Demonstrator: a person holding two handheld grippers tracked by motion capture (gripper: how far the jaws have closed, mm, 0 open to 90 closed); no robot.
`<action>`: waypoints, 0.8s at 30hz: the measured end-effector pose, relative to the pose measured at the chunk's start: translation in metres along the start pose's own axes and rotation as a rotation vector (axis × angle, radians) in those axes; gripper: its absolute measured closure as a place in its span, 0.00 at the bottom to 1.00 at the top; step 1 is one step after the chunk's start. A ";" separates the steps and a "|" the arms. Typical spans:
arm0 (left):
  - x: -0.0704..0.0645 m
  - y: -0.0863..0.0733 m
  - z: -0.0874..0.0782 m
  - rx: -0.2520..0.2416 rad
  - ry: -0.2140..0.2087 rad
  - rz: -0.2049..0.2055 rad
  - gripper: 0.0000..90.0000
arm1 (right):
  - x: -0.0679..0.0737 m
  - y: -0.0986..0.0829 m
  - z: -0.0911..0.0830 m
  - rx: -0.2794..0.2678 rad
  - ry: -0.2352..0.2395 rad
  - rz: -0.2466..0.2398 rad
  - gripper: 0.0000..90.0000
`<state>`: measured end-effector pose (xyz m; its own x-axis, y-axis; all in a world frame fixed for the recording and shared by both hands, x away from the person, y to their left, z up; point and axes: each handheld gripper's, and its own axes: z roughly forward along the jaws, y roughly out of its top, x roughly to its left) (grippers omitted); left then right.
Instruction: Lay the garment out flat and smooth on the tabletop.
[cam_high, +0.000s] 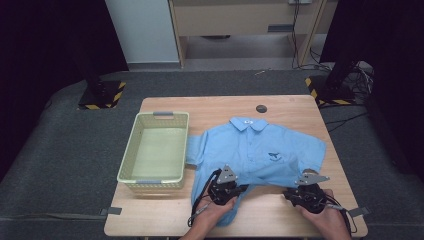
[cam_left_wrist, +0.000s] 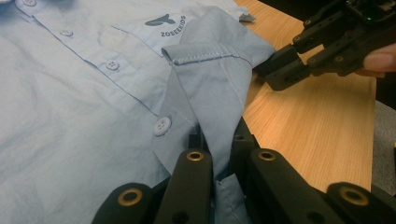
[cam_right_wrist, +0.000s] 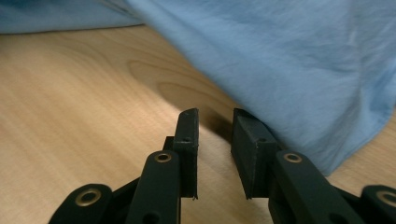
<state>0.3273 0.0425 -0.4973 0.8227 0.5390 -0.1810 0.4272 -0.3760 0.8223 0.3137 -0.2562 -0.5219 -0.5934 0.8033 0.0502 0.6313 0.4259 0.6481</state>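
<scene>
the landmark here is the light blue shirt (cam_high: 255, 150), spread front-up on the wooden table (cam_high: 300, 107) with its collar toward the far edge. to the left of the shirt, touching its sleeve, stands a pale yellow-green basket (cam_high: 129, 150); its inside looks bare, though the near wall hides the floor just behind it.

at the shirt's near left hem the left gripper (cam_high: 223, 192) sits on the cloth, and the person's left hand (cam_high: 212, 215) is cut off by the bottom of the high view. in the left gripper view its jaws are pinched together on a raised fold of the shirt (cam_left_wrist: 205, 93) beside the button placket; the cloth runs down between them and hides the jaw tips. a small dark logo shows on the chest, its lettering hard to read.

at the shirt's near right hem lies the right gripper (cam_high: 305, 195), held by the right hand (cam_high: 332, 220), which is also cut off below. in the right gripper view its jaws stand a little apart with bare wood between them, the right jaw touching or just under the drooping edge of the shirt (cam_right_wrist: 303, 70); whether any cloth lies between them i cannot tell, since the fabric overhangs that side. in the left gripper view the right gripper (cam_left_wrist: 275, 70) meets the shirt's edge.

beyond the shirt's collar a small dark round disc (cam_high: 261, 108) lies in the tabletop.
</scene>
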 end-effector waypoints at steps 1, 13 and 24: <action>0.000 0.000 0.000 -0.001 0.000 0.000 0.99 | -0.002 0.000 0.000 -0.002 -0.005 0.003 0.80; -0.003 -0.002 0.003 0.020 0.002 0.016 0.99 | -0.023 0.003 -0.016 -0.063 -0.113 0.041 0.84; -0.008 -0.004 0.005 0.042 -0.005 0.038 0.99 | -0.032 0.038 -0.013 -0.135 -0.140 0.054 0.79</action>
<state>0.3211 0.0362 -0.5022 0.8401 0.5204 -0.1528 0.4112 -0.4273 0.8052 0.3503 -0.2714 -0.4887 -0.4798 0.8773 -0.0122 0.5819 0.3286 0.7439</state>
